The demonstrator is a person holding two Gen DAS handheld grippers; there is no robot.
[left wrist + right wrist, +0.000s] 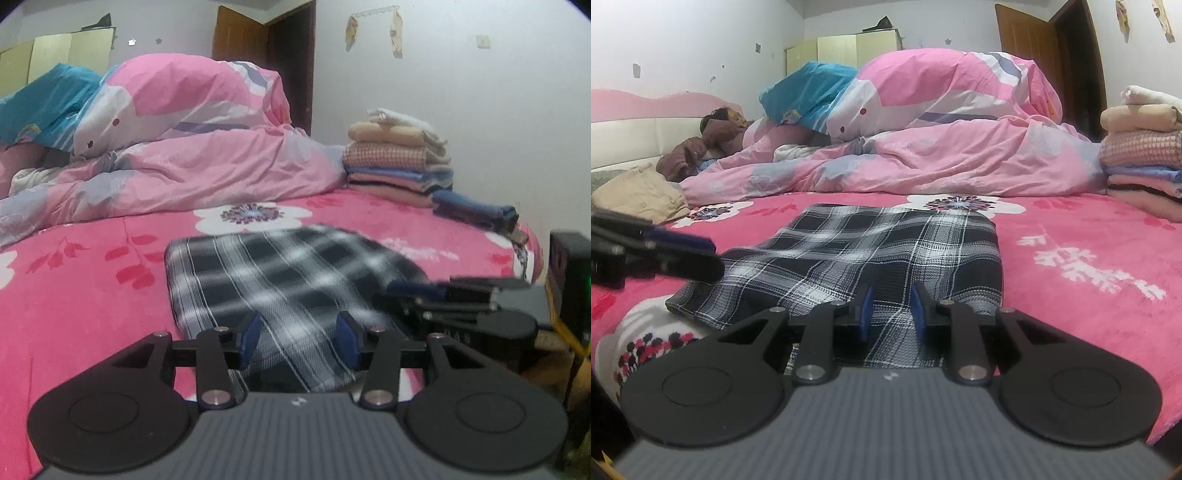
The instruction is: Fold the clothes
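Lying flat on the pink flowered bedsheet point(1089, 236), the black-and-white plaid garment point(871, 243) sits near the front edge of the bed, already folded into a rough rectangle. Both grippers reach over its near edge. The left gripper point(300, 334) has its blue pads point(250, 334) spread apart, with plaid cloth passing between them; the pads do not press on it. The right gripper point(891, 312) has its pads point(866, 314) closer together, but a gap shows between them and the cloth lies under and between them; whether they pinch a fold I cannot tell. From the right wrist view the left gripper comes in at the garment's left corner; from the left wrist view the right gripper appears at the garment's right side, blurred. Behind the garment a pink quilt point(207, 147) is heaped up, with a blue cover point(809, 88) at its far end. A stack of folded clothes point(399, 158) stands at the bed's right side, well apart from the plaid piece
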